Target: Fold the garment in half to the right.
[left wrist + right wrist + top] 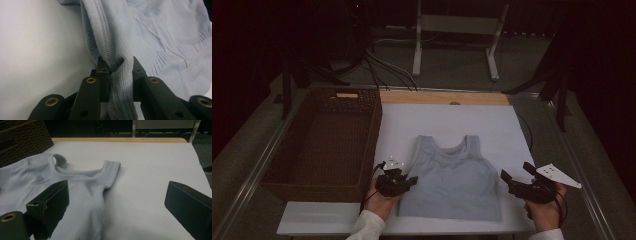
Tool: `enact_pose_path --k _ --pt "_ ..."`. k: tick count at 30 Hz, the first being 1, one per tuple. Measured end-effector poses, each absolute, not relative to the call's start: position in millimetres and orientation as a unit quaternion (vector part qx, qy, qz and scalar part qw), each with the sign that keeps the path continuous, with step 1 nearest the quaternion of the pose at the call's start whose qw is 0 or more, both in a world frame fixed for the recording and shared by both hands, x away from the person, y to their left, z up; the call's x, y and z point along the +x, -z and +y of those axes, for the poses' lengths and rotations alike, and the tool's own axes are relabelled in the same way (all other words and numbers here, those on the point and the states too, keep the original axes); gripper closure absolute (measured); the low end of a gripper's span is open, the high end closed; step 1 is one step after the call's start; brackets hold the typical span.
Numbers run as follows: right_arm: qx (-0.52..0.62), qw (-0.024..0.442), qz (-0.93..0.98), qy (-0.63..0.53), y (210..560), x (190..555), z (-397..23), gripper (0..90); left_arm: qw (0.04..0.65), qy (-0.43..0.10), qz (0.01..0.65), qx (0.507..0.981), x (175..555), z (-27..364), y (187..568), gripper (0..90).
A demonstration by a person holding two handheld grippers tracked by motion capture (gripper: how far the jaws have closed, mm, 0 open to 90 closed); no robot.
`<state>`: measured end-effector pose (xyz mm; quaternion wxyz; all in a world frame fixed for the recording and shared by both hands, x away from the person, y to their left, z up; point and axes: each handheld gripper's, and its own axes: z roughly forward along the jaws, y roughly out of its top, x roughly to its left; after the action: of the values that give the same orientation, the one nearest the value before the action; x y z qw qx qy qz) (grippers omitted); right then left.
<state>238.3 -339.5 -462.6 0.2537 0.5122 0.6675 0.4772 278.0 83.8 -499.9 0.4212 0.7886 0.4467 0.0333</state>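
Centrally, the left gripper [117, 71] is clamped on a bunched fold of the pale blue tank top [155, 37], the ribbed side edge of the cloth pinched tight between its two black jaws. Seen from the high view, this left gripper [404, 181] sits at the garment's left side edge, near the hem, with the person's left hand [381, 200] and white sleeve [367, 227] behind it. The right gripper [511, 181] stands just off the garment's right edge with its jaws spread wide and nothing between them; in the right gripper view, the right gripper [117, 202] frames bare counter and the edge of the cloth. The tank top [452, 175] lies flat on the white counter [492, 125], straps pointing away from the person. A brown wicker basket [324, 145] stands to the left of the garment, touching the counter's left edge.
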Motion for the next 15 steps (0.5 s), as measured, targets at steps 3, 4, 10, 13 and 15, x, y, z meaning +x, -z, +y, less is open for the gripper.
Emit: enact_pose_path --k 3,4,10,13,15 --pt "0.512 0.254 0.667 -0.478 463 238 -340 6.0 0.420 -0.034 0.448 0.788 277 86 499 76.8" --pt "0.513 0.254 0.667 -0.478 463 238 -340 6.0 0.420 -0.035 0.448 0.788 277 87 499 76.7" --pt "0.512 0.254 0.667 -0.478 462 238 -340 6.0 0.416 -0.041 0.452 0.788 275 93 496 76.7" --pt "0.512 0.253 0.667 -0.478 463 238 -339 6.0 0.412 -0.051 0.454 0.788 273 95 495 76.8" --pt "0.512 0.253 0.668 -0.478 463 238 -339 6.0 0.412 -0.052 0.454 0.788 273 95 494 76.8"
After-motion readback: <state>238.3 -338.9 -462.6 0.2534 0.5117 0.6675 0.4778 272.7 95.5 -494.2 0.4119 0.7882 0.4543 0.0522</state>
